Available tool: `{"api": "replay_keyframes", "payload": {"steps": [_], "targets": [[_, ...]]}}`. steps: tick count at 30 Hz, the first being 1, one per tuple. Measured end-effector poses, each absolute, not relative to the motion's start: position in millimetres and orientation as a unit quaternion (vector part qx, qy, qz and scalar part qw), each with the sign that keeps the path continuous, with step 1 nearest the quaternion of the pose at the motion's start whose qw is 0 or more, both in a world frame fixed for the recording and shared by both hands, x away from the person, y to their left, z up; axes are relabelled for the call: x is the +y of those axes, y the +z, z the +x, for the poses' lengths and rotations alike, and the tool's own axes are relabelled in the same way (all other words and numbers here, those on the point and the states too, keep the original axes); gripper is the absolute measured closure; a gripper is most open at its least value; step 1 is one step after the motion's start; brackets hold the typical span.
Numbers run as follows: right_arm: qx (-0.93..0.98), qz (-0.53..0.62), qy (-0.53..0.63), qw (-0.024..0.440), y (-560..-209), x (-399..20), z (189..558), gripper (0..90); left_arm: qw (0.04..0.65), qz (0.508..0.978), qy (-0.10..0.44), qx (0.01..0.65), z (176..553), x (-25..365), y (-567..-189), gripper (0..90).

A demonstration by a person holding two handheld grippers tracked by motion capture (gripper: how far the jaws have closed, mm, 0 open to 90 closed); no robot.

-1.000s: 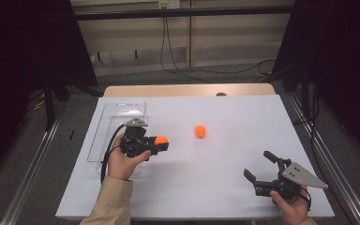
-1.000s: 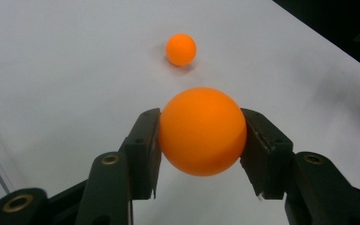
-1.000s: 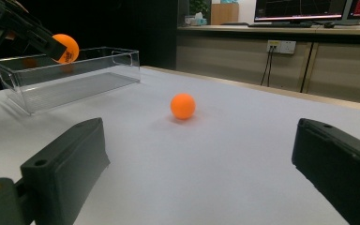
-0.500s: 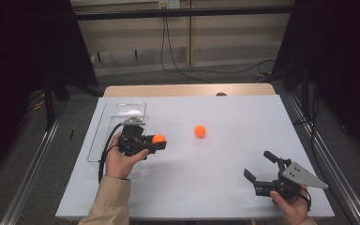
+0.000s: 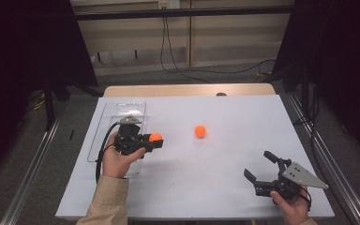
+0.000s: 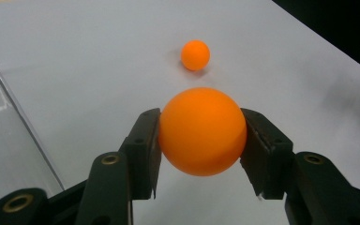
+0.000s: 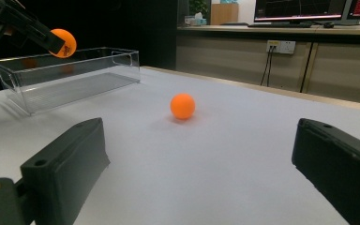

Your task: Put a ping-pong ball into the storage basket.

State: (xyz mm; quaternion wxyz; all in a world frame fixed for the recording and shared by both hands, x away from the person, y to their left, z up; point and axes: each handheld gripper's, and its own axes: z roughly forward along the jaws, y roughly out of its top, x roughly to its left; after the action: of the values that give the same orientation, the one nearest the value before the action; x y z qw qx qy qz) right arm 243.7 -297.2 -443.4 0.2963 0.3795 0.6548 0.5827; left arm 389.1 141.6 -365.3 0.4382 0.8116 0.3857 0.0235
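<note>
My left gripper (image 5: 155,139) is shut on an orange ball (image 6: 201,130) and holds it in the air just right of a clear plastic bin (image 5: 117,126). The right gripper view shows that held ball (image 7: 63,42) raised above the bin (image 7: 70,77). A second orange ball (image 5: 200,131) lies loose on the white table (image 5: 225,112), ahead of the held one (image 6: 195,55) and mid-table in the right gripper view (image 7: 183,106). My right gripper (image 5: 260,167) rests low near the front right of the table, jaws wide open, nothing between them.
The bin stands along the table's left side and looks empty. The table's front edge lies just below my right hand (image 5: 293,206). A wooden strip (image 5: 187,90) borders the far edge, with dark curtains and cables beyond.
My left gripper with its ball has drifted slightly left, toward the bin. The right gripper and the loose ball have not moved.
</note>
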Motion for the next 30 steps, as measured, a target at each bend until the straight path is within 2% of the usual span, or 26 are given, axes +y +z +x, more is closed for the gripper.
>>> {"api": "replay_keyframes", "payload": {"steps": [30], "targets": [[0.654,0.38,0.584,0.296,-443.4,-297.7,243.2,3.0,0.44,0.804,0.036,0.399,392.0,155.5,-361.8,51.3]]}}
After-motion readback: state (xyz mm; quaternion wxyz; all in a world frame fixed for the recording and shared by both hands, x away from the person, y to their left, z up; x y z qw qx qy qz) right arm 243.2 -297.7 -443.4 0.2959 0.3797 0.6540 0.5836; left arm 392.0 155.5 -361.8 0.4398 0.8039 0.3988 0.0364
